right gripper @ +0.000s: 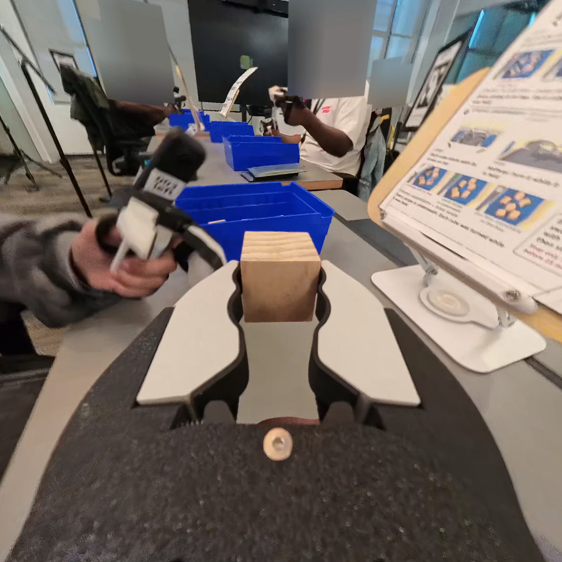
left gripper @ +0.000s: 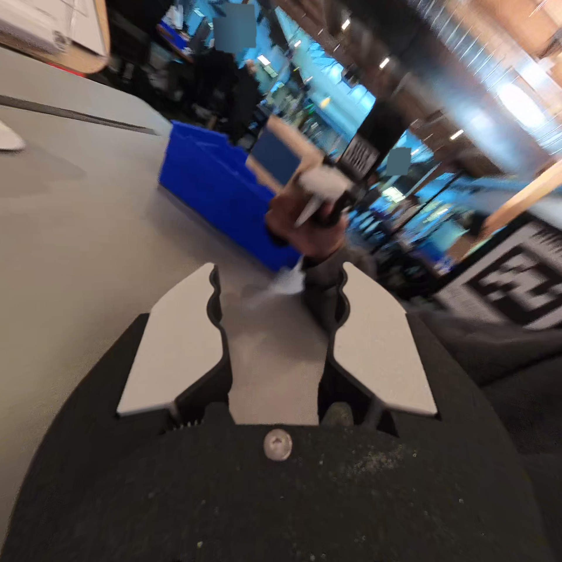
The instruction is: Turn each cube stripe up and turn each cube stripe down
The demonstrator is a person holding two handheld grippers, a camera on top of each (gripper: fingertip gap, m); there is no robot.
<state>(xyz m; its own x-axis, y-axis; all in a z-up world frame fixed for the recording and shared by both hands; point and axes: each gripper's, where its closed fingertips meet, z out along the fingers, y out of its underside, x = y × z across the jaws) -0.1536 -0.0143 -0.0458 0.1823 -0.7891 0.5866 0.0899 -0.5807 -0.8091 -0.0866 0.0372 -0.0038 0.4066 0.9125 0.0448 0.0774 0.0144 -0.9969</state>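
Right gripper (right gripper: 279, 273) clamped on cube (right gripper: 280, 276) at fingertips, no stripe visible; left gripper (left gripper: 278, 270) apart, empty, off to the left.

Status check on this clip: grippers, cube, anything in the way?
Right gripper shut on wooden cube, no stripe visible. Left gripper open, empty, view blurred. Blue bin right behind cube, document stand to its right.

Left wrist view: we get heavy motion blur across the whole background, ceiling lights (left gripper: 384, 62) streaked, blue bin (left gripper: 219, 188) smeared; only the near fingers (left gripper: 179, 340) stay sharp. Right wrist view is evenly lit and mostly crisp, wooden cube (right gripper: 279, 276) in focus with soft shadow underneath. We see fisheye bending at the edges; instruction sheet (right gripper: 498, 158) soft.
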